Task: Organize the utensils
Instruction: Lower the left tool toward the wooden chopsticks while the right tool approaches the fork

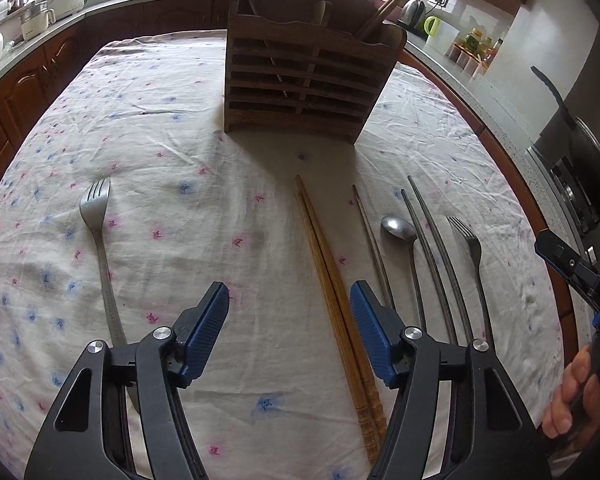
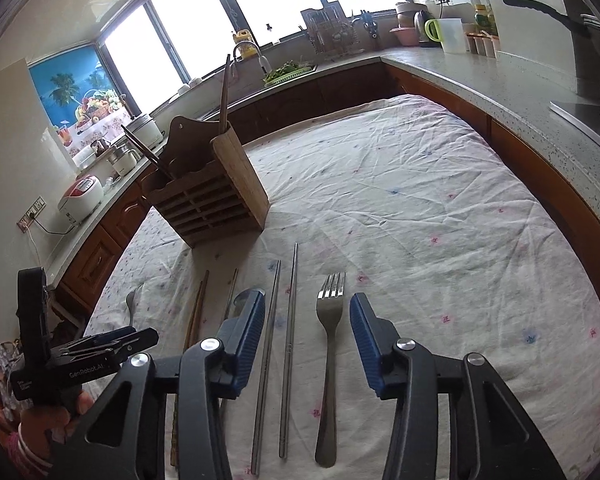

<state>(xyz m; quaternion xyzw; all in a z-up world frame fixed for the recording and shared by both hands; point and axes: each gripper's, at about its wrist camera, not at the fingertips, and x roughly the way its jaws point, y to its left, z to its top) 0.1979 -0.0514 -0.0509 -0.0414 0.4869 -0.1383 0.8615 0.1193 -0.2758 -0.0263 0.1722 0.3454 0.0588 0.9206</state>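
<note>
A wooden slatted utensil holder (image 1: 300, 80) (image 2: 212, 196) stands on the cloth-covered table and holds a few chopsticks. Utensils lie in a row before it: a fork (image 1: 100, 240) at the left, a wooden chopstick pair (image 1: 332, 280), a single metal chopstick (image 1: 374, 248), a spoon (image 1: 400, 232), a metal chopstick pair (image 1: 436, 256) (image 2: 278, 352) and a second fork (image 1: 474, 264) (image 2: 329, 356). My left gripper (image 1: 290, 300) is open above the cloth, just left of the wooden chopsticks. My right gripper (image 2: 308, 312) is open over the metal chopsticks and second fork.
The floral tablecloth (image 2: 420, 200) covers the table. Kitchen counters (image 2: 480, 80) wrap around it, with a sink, kettle, jars and rice cookers. A stove with a pan (image 1: 588, 168) sits to the right. The left gripper's body (image 2: 80, 360) shows at the right view's lower left.
</note>
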